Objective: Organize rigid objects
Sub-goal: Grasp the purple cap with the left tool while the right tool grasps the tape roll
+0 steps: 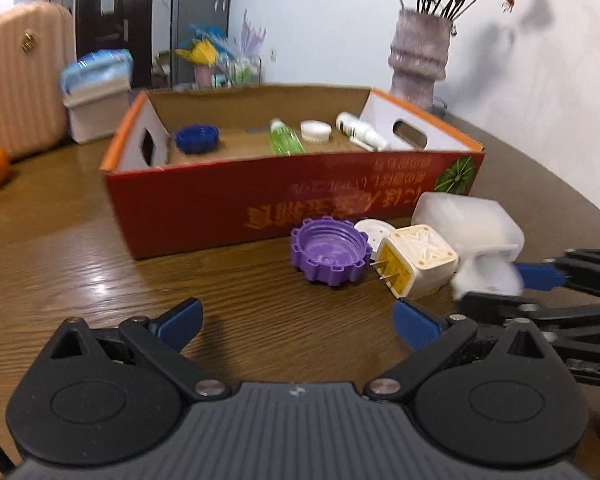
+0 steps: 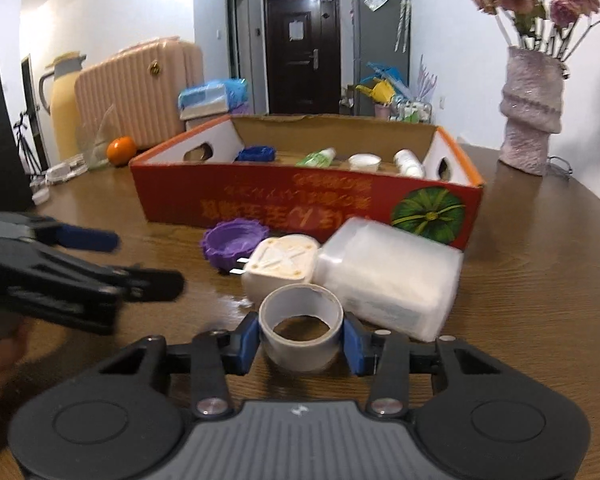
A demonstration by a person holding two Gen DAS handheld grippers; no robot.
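Right wrist: wooden table (image 2: 540, 280), dark door (image 2: 302, 48) behind.

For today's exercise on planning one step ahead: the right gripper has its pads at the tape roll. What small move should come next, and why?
Probably lift the tape roll straight up a little. The right gripper has its pads against both sides of the roll, which seems to sit on the table close to the plug and jar. Rising first should clear them before carrying it to the box.
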